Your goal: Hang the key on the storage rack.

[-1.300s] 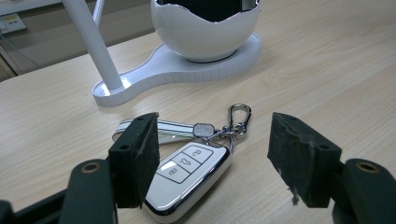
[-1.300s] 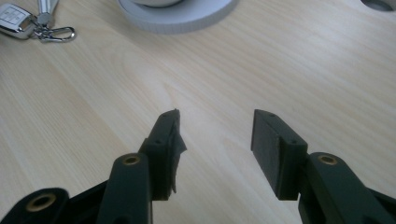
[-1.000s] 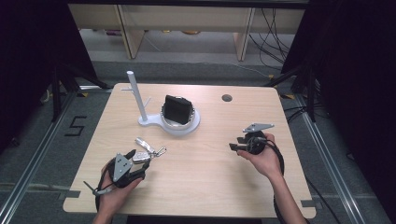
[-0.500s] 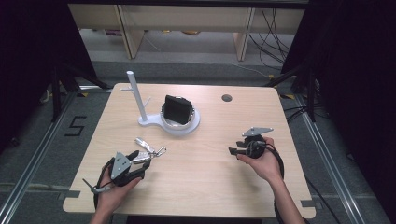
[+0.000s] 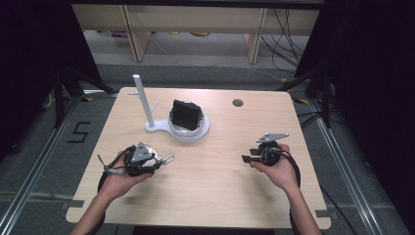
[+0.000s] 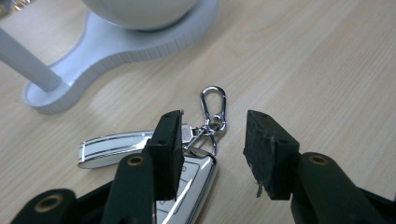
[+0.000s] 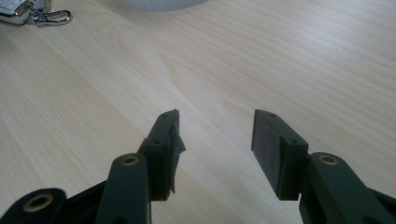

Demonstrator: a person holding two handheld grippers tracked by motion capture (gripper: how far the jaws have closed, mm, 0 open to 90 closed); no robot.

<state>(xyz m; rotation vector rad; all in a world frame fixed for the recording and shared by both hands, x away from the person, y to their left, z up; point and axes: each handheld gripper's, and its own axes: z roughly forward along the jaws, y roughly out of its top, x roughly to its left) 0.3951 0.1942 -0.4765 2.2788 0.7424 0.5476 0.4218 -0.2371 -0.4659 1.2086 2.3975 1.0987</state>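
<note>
A bunch of keys point(image 6: 187, 186) lies on the wooden table point(image 5: 220, 186): a car fob, a silver tag point(image 6: 112, 147) and a carabiner point(image 6: 213, 105). My left gripper point(image 5: 157, 160) hovers right over the bunch at the front left. Its jaws have just been closing and still stand apart, with the key ring and carabiner point(image 5: 169, 157) between them and no pad pressing. In the left gripper view the gap point(image 6: 212, 135) frames the carabiner. My right gripper point(image 5: 246, 157) is held still at the front right, open over bare wood point(image 7: 215, 126), nothing between its pads.
A white stand point(image 5: 188, 132) with an upright post point(image 5: 139, 98) and a round dish holding a black object point(image 5: 186, 115) sits at the back middle. A small round hole point(image 5: 238, 103) is in the tabletop at the back right. The keys point(image 7: 28, 14) lie far left of the right gripper.
The left hand has moved forward and to the right so its gripper now covers the keys, and its jaws have narrowed. The right hand has stayed put.
</note>
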